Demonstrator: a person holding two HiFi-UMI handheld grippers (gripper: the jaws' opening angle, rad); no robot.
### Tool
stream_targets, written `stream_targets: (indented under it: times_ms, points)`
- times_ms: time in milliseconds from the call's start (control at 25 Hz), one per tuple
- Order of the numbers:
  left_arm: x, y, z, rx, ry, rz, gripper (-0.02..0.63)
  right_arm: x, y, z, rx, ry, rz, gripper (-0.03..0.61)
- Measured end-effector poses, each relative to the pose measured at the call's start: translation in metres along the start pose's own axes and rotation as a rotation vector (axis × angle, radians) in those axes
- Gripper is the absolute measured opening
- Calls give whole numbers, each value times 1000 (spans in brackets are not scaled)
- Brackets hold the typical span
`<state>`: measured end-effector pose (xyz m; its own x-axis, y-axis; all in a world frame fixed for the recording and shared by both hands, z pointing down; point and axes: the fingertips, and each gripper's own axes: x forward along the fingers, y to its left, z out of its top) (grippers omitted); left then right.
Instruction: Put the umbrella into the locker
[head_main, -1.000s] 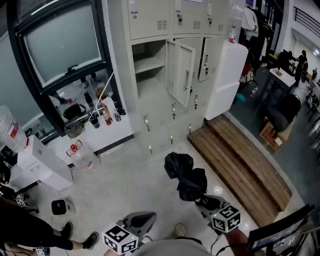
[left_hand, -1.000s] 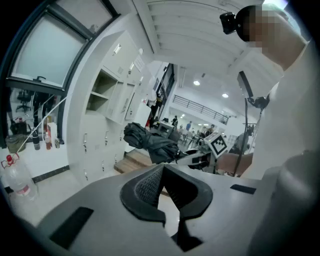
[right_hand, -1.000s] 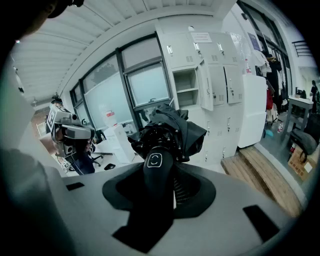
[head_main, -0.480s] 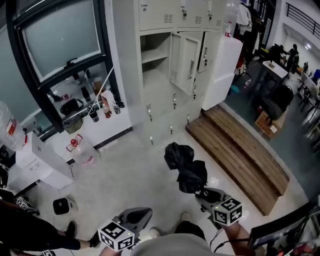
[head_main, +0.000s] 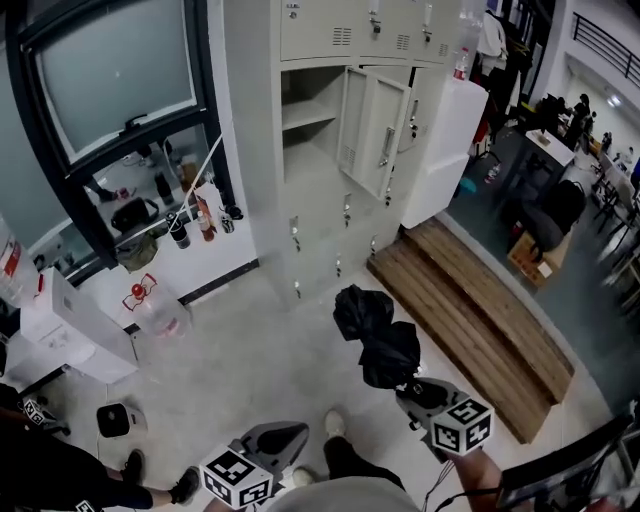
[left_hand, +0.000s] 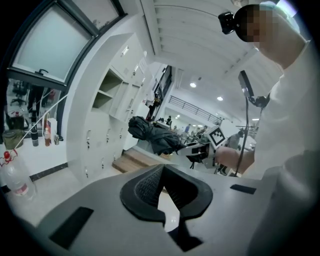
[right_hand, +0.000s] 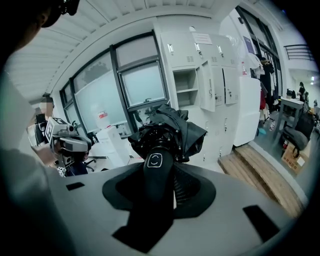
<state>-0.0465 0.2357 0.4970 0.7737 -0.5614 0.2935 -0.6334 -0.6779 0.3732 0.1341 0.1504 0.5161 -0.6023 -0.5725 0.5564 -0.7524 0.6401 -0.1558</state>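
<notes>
Straight ahead of you stands the locker bank (head_main: 320, 210). Its open compartment (head_main: 305, 120) is in the upper part, with the door (head_main: 378, 130) swung out on its right. To the right of the lockers, a wooden platform (head_main: 470, 330) lies along the floor (head_main: 250, 340). Left of the lockers is the window (head_main: 110, 80), with bottles (head_main: 205, 215) at its foot and a water jug (head_main: 158, 310) on the floor below them. The umbrella (head_main: 375, 335) is between you and the lockers, its handle in the jaws of your right gripper (head_main: 417, 392). Your left gripper (head_main: 283, 437) is lower left, apart from it.
</notes>
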Motion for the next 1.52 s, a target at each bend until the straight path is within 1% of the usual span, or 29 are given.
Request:
stream_targets:
  times_ms: [120, 280, 400, 520, 600, 800, 920, 1080, 1200, 1280, 1440, 1520]
  points:
    - [24, 22, 26, 3, 0, 14, 11, 25, -33, 37, -24, -25, 7, 149]
    - [67, 48, 64, 40, 11, 23, 11, 54, -82, 93, -72, -56, 25, 149]
    - [99, 58, 97, 53, -13, 26, 11, 71, -114, 129, -97, -71, 38, 149]
    - [129, 72, 118, 60, -29, 29, 11, 88, -144, 164, -140, -87, 49, 149]
    - [145, 84, 129, 61, -23, 29, 11, 104, -161, 188, -171, -94, 51, 149]
    - [160, 112, 146, 58, 1, 43, 11, 143, -179, 238, -208, -117, 73, 149]
    - [168, 131, 155, 45, 3, 35, 11, 163, -191, 268, -211, -138, 63, 149]
    - [173, 174, 173, 57, 7, 30, 11, 197, -199, 317, -220, -175, 48, 149]
    - [178, 207, 194, 64, 3, 0, 11, 221, -205, 354, -208, -197, 29, 149]
    - [179, 228, 215, 87, 1, -26, 11, 238, -211, 381, -198, -207, 10, 149]
    - [181, 270, 246, 140, 21, -60, 11, 280, -220, 441, -217, -228, -23, 150]
    - [179, 288, 256, 147, 28, -77, 11, 300, -223, 471, -221, -243, -34, 149]
